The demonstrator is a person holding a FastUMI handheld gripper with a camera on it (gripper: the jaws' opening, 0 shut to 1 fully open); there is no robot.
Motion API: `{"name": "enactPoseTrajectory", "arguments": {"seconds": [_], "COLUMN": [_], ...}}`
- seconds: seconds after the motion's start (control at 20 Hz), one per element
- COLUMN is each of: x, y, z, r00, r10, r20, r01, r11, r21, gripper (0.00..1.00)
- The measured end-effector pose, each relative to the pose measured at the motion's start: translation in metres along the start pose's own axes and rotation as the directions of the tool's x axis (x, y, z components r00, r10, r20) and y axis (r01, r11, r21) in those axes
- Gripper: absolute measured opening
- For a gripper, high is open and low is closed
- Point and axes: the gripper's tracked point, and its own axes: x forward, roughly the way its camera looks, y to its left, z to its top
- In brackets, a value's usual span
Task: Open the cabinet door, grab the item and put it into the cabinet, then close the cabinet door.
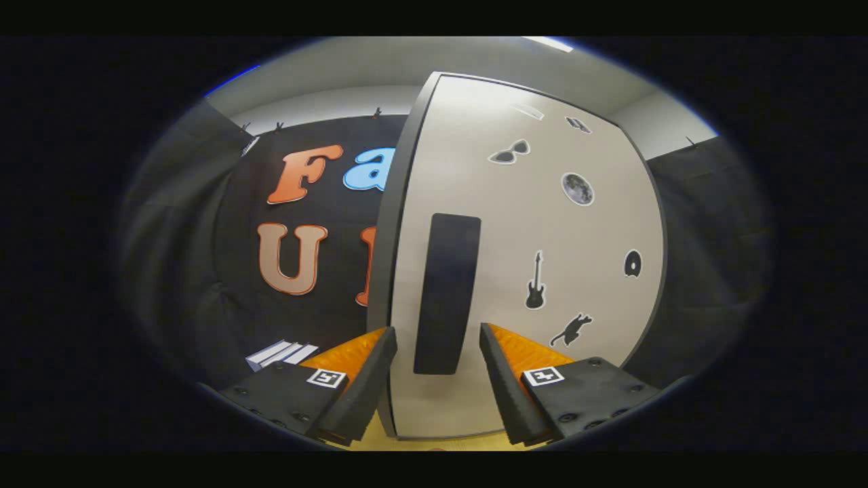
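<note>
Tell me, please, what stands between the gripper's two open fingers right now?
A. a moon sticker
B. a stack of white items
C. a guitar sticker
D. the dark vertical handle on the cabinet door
D: the gripper is open, and the lower end of the dark handle on the pale cabinet door sits between its fingers, touched by neither.

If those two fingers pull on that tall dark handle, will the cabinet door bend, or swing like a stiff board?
The door looks like a flat rigid panel, so it would probably swing whole rather than flex. The handle is a long upright bar between the open gripper fingers, likely firm to clamp. Its smooth face might slip a little.
</note>
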Motion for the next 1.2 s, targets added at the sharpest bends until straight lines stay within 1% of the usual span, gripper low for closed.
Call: {"name": "enactPoseTrajectory", "arguments": {"seconds": [0.05,0.15,0.2,0.25,0.4,0.6,0.7,0.8,0.95,1.2], "x": [-0.001,0.000,0.000,0.000,-0.004,-0.023,-0.059,-0.091,-0.126,-0.156], "y": [0.005,0.003,-0.009,-0.009,-0.008,-0.010,-0.024,-0.035,-0.052,-0.077], "z": [0.002,0.001,0.001,-0.001,-0.001,-0.001,-0.001,0.000,0.000,-0.003], "r00": [1.000,1.000,0.997,0.997,0.997,0.998,0.998,0.999,1.000,0.985], "r10": [0.017,-0.016,-0.074,-0.074,-0.079,-0.067,-0.061,-0.037,0.029,0.173], "r20": [0.000,0.007,0.009,-0.006,-0.013,0.000,0.005,0.002,-0.002,-0.019], "r01": [-0.017,0.016,0.074,0.073,0.079,0.067,0.061,0.037,-0.029,-0.169], "r11": [1.000,1.000,0.996,0.995,0.997,0.997,0.997,0.997,0.994,0.978], "r21": [-0.007,-0.022,-0.051,-0.062,0.009,0.043,0.037,0.062,0.106,0.120], "gripper": [0.80,0.71,0.68,0.60,0.36,0.33,0.32,0.30,0.28,0.28]}}
